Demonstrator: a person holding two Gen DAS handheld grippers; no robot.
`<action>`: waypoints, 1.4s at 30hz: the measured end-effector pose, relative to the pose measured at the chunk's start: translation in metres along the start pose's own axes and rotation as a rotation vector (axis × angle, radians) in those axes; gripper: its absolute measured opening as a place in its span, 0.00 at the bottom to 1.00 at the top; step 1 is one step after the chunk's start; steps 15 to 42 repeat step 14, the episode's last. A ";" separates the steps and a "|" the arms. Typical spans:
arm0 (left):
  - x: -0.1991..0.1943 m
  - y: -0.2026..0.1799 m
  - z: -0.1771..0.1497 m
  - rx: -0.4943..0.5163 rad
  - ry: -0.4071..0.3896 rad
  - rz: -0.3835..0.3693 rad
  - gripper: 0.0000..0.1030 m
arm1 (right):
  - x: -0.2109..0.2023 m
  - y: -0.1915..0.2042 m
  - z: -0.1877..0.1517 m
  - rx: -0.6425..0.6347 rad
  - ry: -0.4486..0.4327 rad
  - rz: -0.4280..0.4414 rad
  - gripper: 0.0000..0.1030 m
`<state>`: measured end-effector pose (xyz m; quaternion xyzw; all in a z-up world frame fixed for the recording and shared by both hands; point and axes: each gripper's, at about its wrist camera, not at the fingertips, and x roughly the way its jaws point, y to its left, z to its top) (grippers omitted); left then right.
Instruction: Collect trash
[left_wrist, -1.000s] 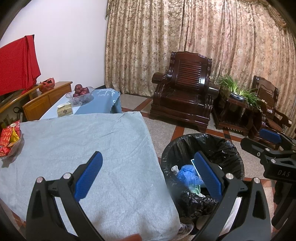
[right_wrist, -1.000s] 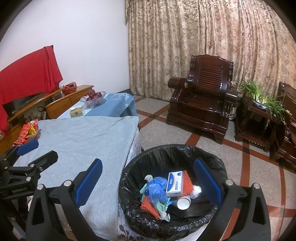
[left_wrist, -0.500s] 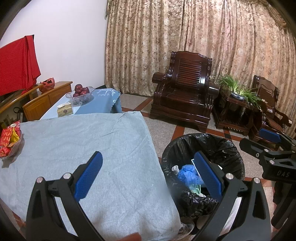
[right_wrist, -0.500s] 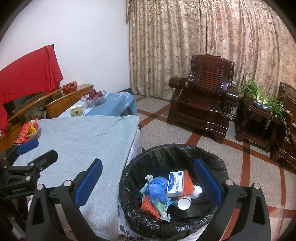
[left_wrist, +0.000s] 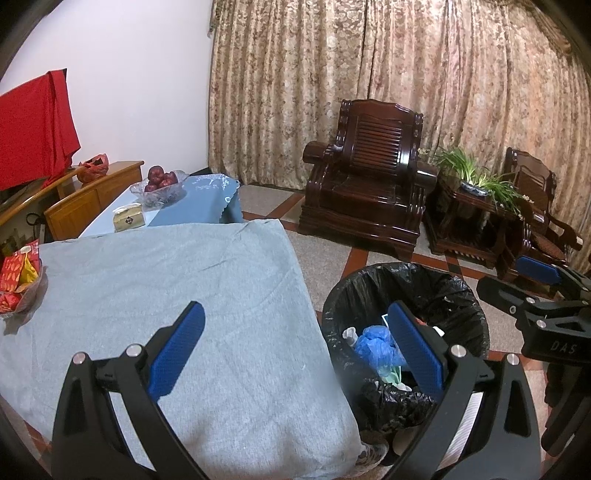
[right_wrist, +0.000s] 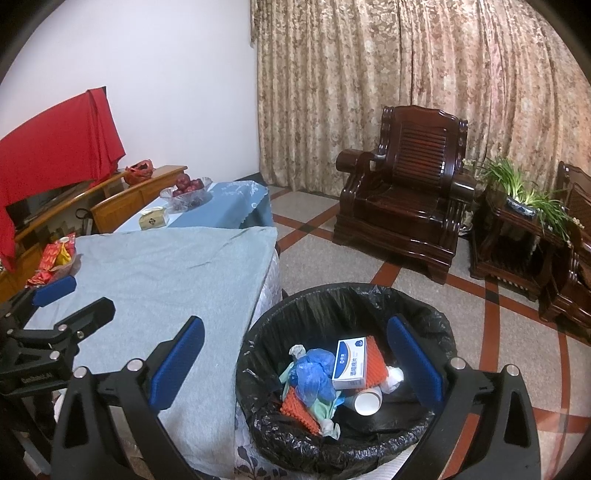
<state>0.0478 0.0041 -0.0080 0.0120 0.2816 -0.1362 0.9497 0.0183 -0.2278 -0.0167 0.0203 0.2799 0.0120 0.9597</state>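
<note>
A bin with a black liner (right_wrist: 332, 306) stands on the floor beside the table (right_wrist: 177, 269); it also shows in the left wrist view (left_wrist: 458, 291). In it lie a white and blue box (right_wrist: 349, 363), a blue plastic bag (right_wrist: 312, 373), orange netting (right_wrist: 299, 411), a paper cup (right_wrist: 367, 402) and crumpled paper. My right gripper (right_wrist: 295, 363) is open and empty above the bin's near rim. My left gripper (left_wrist: 295, 347) is open and empty over the table's right edge (left_wrist: 306, 295), which is covered by a grey cloth.
A glass dish of red snack packets (left_wrist: 18, 280) sits at the table's left edge. Behind are a lower table with a blue cloth (left_wrist: 207, 199), a fruit bowl (left_wrist: 160, 184) and a tissue box (left_wrist: 127, 218). Dark wooden armchairs (left_wrist: 369, 184) and a potted plant (left_wrist: 476, 177) stand by the curtain.
</note>
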 end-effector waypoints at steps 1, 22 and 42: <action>0.000 0.000 -0.002 -0.002 0.002 -0.001 0.94 | 0.000 0.000 0.000 -0.001 0.000 -0.001 0.94; 0.003 0.004 -0.015 -0.008 0.021 -0.004 0.93 | 0.003 -0.005 -0.005 0.000 0.009 0.001 0.94; 0.003 0.004 -0.015 -0.008 0.021 -0.004 0.93 | 0.003 -0.005 -0.005 0.000 0.009 0.001 0.94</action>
